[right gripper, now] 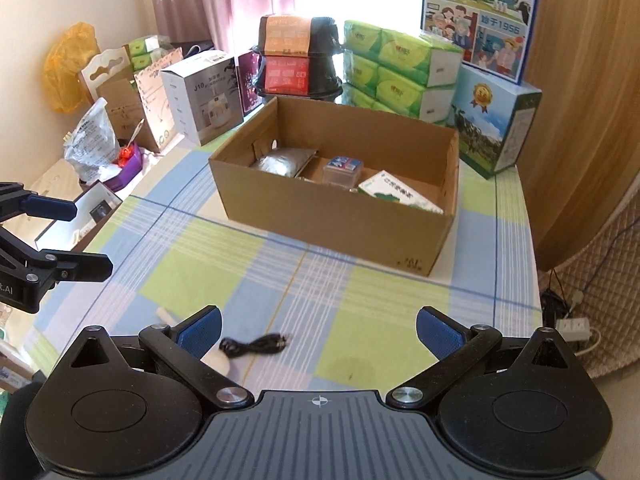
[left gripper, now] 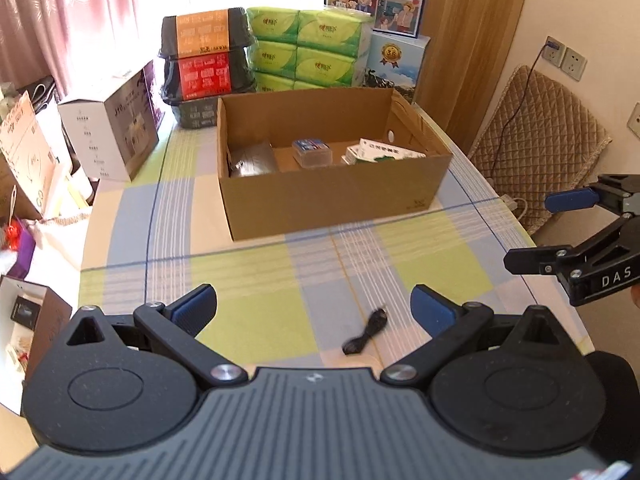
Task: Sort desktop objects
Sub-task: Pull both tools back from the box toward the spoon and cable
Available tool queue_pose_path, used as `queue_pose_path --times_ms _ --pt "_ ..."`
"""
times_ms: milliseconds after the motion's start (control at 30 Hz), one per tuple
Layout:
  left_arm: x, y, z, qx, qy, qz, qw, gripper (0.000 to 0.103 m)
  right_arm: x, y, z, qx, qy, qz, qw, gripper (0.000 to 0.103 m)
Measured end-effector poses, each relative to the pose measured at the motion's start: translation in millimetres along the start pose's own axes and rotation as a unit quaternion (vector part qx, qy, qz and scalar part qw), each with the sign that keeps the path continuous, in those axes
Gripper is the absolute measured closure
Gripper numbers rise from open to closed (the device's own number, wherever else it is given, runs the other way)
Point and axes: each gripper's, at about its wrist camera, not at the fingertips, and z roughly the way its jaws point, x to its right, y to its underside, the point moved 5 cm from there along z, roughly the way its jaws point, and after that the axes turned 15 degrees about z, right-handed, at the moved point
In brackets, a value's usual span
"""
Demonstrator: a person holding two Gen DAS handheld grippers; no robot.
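Black cable (left gripper: 366,330) lies loose on the cloth (left gripper: 248,272); both grippers, left (left gripper: 314,308) and right (right gripper: 318,328), are wide apart and empty. Thin cable may slip out.

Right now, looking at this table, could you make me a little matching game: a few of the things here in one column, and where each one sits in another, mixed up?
Things:
1. black cable
2. clear plastic case
3. green tissue packs
4. silver pouch

Places:
A. stacked behind the cardboard box
B. on the tablecloth, outside the box
C. inside the box, in its middle
D. inside the box, at its left end

Pairs: 1-B, 2-C, 3-A, 4-D
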Motion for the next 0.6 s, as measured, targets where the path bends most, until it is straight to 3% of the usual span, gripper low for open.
queue_pose_path --times_ms 333,600 --pt "23 38 -24 0.021 -0.009 -0.002 0.9997 0.002 16 43 -26 0.006 -0.012 0.038 0.999 0.002" --pt "24 76 -27 0.010 -0.017 -0.040 0.9990 0.002 27 75 -27 -0.004 -0.014 0.052 0.999 0.002"
